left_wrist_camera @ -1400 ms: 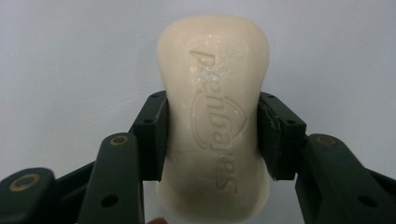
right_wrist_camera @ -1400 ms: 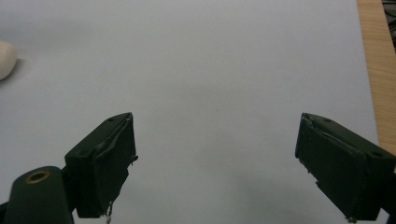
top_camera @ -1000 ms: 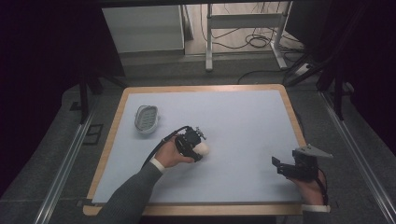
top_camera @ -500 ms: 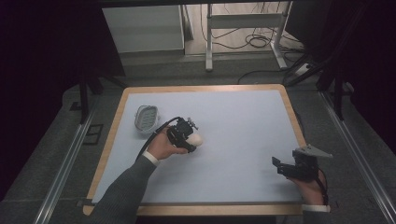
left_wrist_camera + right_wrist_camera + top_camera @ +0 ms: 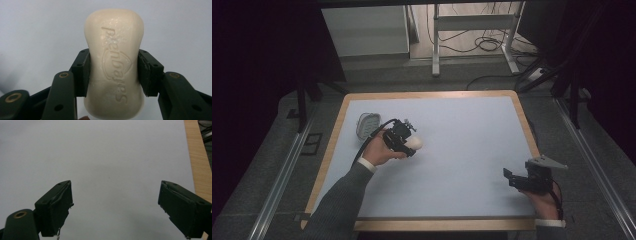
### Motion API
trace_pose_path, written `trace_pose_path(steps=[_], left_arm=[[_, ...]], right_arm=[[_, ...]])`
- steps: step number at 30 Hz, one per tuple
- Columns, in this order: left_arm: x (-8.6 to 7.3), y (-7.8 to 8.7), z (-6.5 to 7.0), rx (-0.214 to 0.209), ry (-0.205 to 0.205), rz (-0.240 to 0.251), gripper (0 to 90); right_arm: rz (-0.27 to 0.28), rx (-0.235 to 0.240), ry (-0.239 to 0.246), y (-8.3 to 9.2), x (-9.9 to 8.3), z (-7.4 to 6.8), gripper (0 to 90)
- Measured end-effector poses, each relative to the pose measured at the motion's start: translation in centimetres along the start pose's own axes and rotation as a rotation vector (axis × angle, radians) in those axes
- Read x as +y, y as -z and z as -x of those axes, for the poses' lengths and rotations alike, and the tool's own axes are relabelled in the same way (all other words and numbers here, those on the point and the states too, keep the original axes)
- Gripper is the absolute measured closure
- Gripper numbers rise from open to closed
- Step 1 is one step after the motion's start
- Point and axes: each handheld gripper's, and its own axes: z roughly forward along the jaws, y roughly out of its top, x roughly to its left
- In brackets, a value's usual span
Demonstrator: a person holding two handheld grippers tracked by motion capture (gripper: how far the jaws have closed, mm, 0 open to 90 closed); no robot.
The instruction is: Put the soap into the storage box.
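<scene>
A: So where does it stand? The left gripper [image 5: 408, 141] has the soap [image 5: 114, 62] clamped across its waist, one pad on each side, with the embossed face turned toward the camera riding on it.

B: Yes, the pickup looks done. The bar sticks out well past the jaws at the tip end and runs back between them toward the hand. What seems left is setting it down, I'd guess in the dish [image 5: 367, 125], which sits just behind the left gripper toward the person's left, near it but apart.

A: Is the bar off the surface [image 5: 472, 150]?

B: Hard to say from above; it looks lifted a little, but I can't be sure from this angle.

A: And the right gripper [image 5: 518, 180]?

B: Its jaws stand wide with nothing between them, only bare surface ahead. It sits well apart from the soap, near the corner on the person's right.

A: Any room trouble?

B: Little. Ahead of the left jaws the surface is open. The dish lies close to the wooden rim [image 5: 338, 135] on that side, so a swing toward it shouldn't overshoot. The right jaws have the rim just off to their outer side, with free surface ahead and inward.
</scene>
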Motion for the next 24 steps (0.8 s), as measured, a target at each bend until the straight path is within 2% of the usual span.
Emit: trace_pose_path(steps=[2, 8, 12, 14, 17, 24], left_arm=[[0.0, 0.4, -0.4, 0.006, 0.001, 0.002, 49.7], [-0.4, 1.4, -1.4, 0.021, 0.046, 0.035, 49.7], [-0.7, 1.8, -2.1, 0.033, 0.053, 0.024, 49.7], [-0.9, 1.8, -2.4, 0.033, 0.07, 0.029, 49.7], [-1.0, 2.1, -3.0, 0.041, 0.065, 0.019, 49.8], [-1.1, 2.7, -4.0, 0.054, 0.096, 0.032, 49.7]], right_arm=[[-0.001, 0.0, 0.0, 0.0, 0.0, 0.0, 12.0], [-0.004, -0.001, -0.003, 0.0, -0.1, 0.2, 11.9], [-0.004, -0.002, -0.005, -0.1, -0.1, 0.2, 12.0], [-0.001, 0.001, -0.002, -0.1, -0.1, 0.2, 12.0], [-0.001, 0.001, 0.0, -0.1, -0.1, 0.1, 11.9], [-0.005, 0.001, -0.006, -0.1, -0.1, 0.2, 11.9]])
